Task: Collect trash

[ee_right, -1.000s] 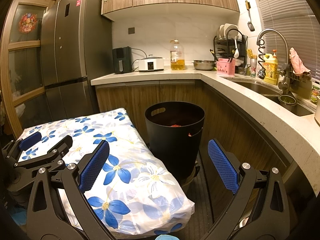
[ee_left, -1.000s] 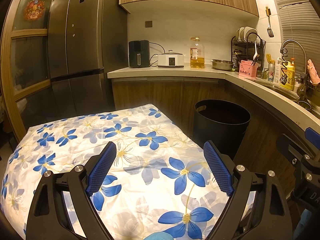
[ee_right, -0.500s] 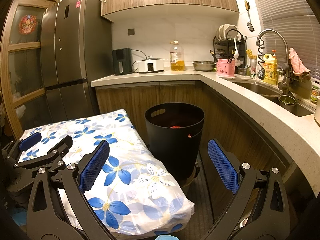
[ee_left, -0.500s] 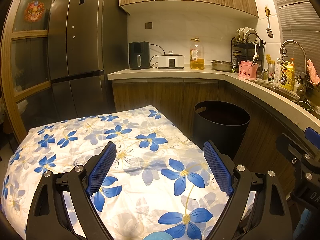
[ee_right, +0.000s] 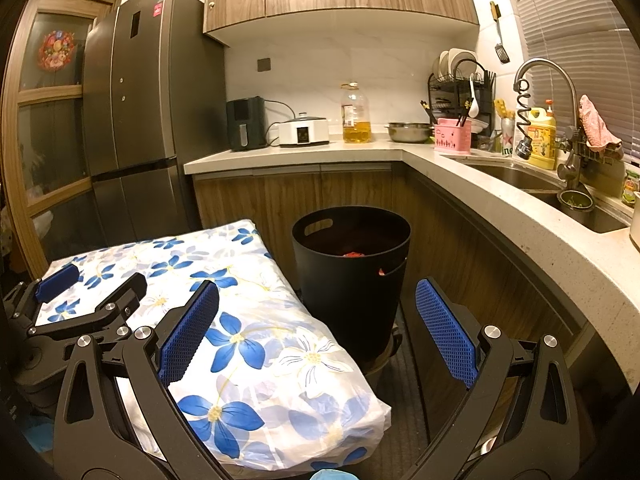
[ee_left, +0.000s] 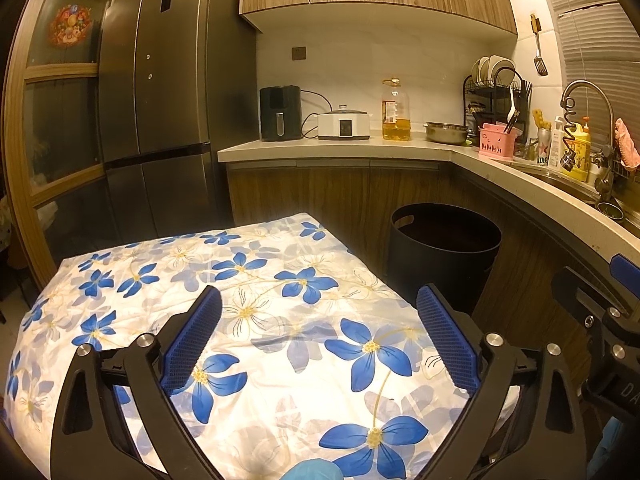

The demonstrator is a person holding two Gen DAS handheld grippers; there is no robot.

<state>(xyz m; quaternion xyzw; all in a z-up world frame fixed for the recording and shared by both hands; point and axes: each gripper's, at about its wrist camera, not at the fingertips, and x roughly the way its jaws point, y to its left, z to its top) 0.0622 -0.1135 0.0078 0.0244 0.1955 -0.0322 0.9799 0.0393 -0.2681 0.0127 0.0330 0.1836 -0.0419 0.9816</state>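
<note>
Nearest to me, my left gripper [ee_left: 320, 334] has its two blue pads wide apart and holds nothing; it hangs over a table covered with a white cloth [ee_left: 256, 320] printed with blue flowers. My right gripper [ee_right: 318, 330] is also spread wide and holds nothing, with one finger over the corner of the cloth and the other over the dark floor. In the right view I see the left gripper at the far left, above the same cloth.

Just beside the table, on the floor against the wooden cabinets, stands a black trash bin [ee_right: 352, 264] with cut-out handles. Something red [ee_right: 354, 254] lies inside it; I cannot tell what it is.

Further back, on the pale counter [ee_right: 304, 152], stand a black air fryer [ee_right: 245, 124], a white cooker [ee_right: 304, 130], a big bottle of yellow oil [ee_right: 356, 114] with a label I cannot read, a steel bowl [ee_right: 408, 132] and a pink basket [ee_right: 454, 140]. Near the sink [ee_right: 516, 178] I see a can [ee_left: 542, 148] where only the letters "ine" can be read, a yellow bottle [ee_right: 542, 140] and the faucet [ee_right: 548, 92]. At the left stands a dark fridge [ee_right: 140, 120] with small stickers on top, too small to read.
</note>
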